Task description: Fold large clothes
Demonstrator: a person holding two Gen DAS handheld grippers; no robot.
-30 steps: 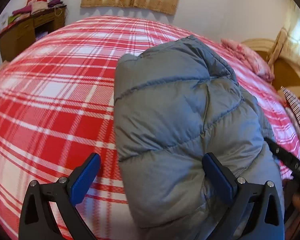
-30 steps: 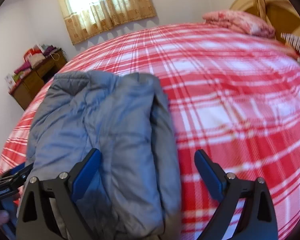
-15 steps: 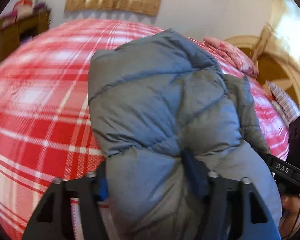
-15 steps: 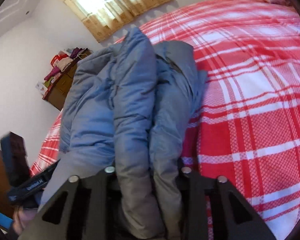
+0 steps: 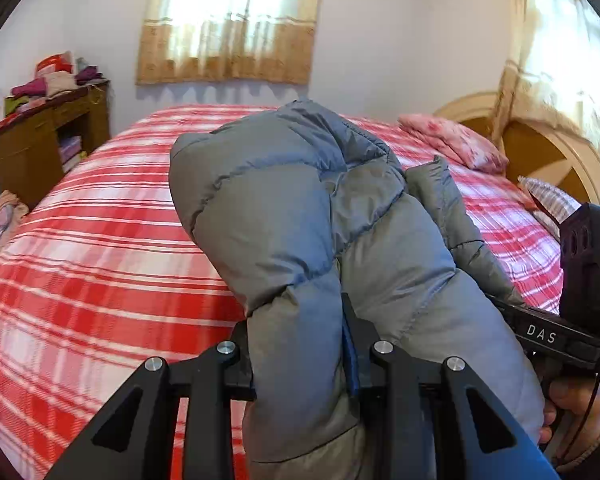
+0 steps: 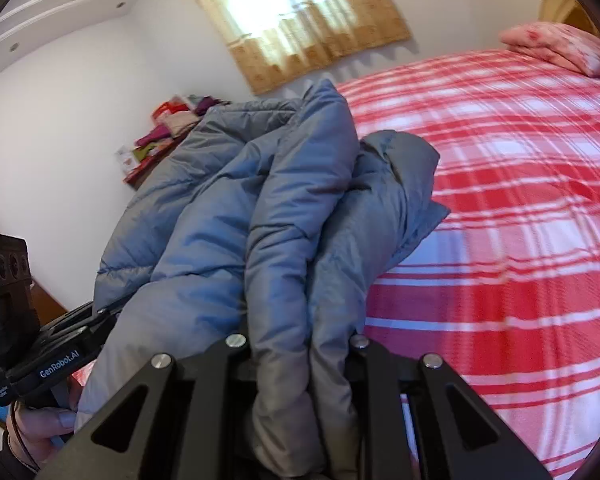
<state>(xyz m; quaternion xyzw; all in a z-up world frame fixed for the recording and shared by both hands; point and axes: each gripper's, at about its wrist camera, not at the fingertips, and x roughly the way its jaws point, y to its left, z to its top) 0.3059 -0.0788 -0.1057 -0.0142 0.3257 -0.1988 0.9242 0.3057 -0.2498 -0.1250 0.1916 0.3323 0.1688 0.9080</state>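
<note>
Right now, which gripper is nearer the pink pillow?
Right. The right gripper clamps the grey puffer jacket on the side toward the pink pillow; the left gripper clamps its far side.

"DAS" in white on the right gripper [image 5: 556, 336] body (left wrist view) | "GenRobot.AI" on the left gripper [image 6: 56, 364] body | small blue tag below it, probably text, unreadable

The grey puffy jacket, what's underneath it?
Under the grey puffy jacket, bunched in both closing grippers, lies the red plaid bedspread. Whatever sits directly beneath its bulk is hidden.
</note>
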